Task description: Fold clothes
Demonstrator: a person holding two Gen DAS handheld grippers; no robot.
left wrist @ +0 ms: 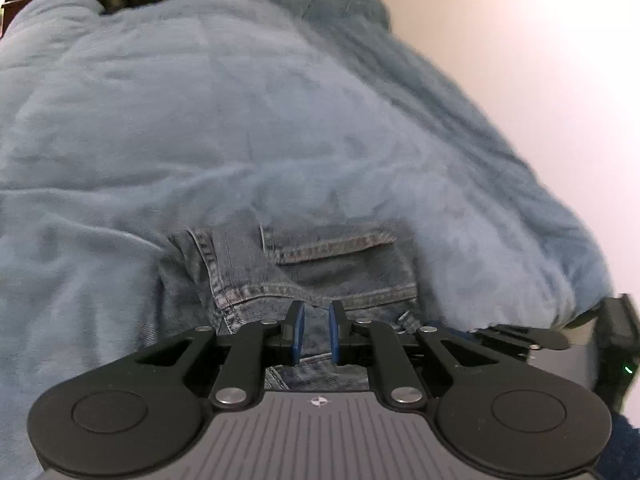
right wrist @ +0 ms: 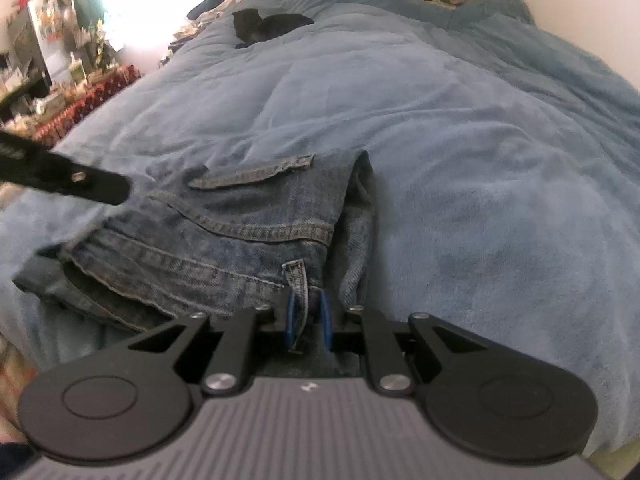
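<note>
Jeans [right wrist: 240,220] lie folded on the blue blanket [right wrist: 460,140], waistband at its near edge. Right gripper [right wrist: 308,316] pinches a belt loop [right wrist: 298,280]. Left gripper [left wrist: 316,330] is narrowed over the waistband; grip on denim cannot be told.
</note>
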